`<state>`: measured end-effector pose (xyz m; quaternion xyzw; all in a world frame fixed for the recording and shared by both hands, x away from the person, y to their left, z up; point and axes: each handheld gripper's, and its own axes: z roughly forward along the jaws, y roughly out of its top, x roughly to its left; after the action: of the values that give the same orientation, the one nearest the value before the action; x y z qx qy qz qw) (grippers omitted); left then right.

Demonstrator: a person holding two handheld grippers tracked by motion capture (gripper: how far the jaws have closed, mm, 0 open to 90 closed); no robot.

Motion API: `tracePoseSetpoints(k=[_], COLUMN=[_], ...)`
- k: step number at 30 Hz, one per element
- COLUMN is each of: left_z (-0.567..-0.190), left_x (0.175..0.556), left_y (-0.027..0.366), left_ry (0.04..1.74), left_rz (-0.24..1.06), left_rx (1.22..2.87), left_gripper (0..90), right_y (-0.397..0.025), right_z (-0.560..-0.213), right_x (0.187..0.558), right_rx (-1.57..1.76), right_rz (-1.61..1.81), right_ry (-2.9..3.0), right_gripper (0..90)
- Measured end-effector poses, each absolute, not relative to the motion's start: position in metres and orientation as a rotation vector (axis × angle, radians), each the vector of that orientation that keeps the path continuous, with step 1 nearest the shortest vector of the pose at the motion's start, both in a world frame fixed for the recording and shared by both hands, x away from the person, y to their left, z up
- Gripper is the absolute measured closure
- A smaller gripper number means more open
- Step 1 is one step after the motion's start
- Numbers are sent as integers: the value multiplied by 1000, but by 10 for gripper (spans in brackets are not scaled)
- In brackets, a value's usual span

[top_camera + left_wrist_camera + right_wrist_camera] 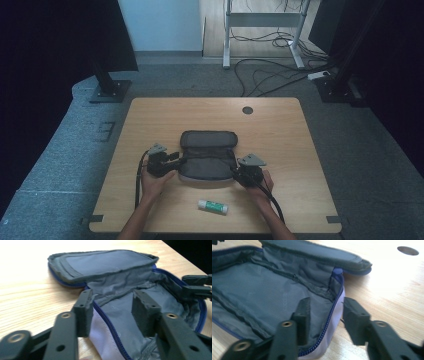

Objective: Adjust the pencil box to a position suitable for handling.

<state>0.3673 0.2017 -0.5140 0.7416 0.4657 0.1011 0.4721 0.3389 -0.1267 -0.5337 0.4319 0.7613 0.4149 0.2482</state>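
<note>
A dark grey zip pouch (208, 161) lies near the middle of the wooden worktop (280, 135), a little toward the person's edge, with its lid flap folded back toward the far edge. From the high view it reads as a flat dark shape; the two gripper views reveal what that view cannot: the pouch is unzipped, its grey fabric lining (125, 315) exposed, and a blue zipper (329, 322) runs along the rim over a pale lilac outer wall (100, 340).

The left hand-held gripper (169, 161) sits at the pouch's left end. In the left gripper view (113, 311) its jaws stand apart and straddle the near rim, one outside against the zipper edge and one inside over the lining; they are released, not pinching the fabric. That view also catches the tips of the other gripper at the pouch's far end.

The right hand-held gripper (240, 170) sits at the pouch's right end. In the right gripper view (325, 317) its jaws are likewise spread wide, one inside the pouch over the lining and one outside above the bare wood, with the zipped rim between them and nothing clamped. The same view shows a dark round hole (408, 250) in the worktop toward the far edge.

The high view alone takes in a white glue stick with a green label (213, 206), lying on its side near the person's edge, apart from the pouch.
</note>
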Motion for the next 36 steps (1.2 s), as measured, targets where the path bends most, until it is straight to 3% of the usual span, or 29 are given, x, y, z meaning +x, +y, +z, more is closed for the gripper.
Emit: tracePoseSetpoints(k=[8,20,36], left_z=[-510,-500,-517], left_x=[364,348,325], left_y=[204,209,244], left_ry=[1143,1126,1199], left_rz=[241,294,286], left_rx=[1815,1877,1863], left_gripper=[488,459,428], right_y=[-134,-145,-146], right_z=[-524,-521,-524], right_x=[334,325,298], right_rx=[1183,1189,1092], right_rz=[1194,1291,1362], right_ry=[2051,2107,2208], right_gripper=[480,493,475])
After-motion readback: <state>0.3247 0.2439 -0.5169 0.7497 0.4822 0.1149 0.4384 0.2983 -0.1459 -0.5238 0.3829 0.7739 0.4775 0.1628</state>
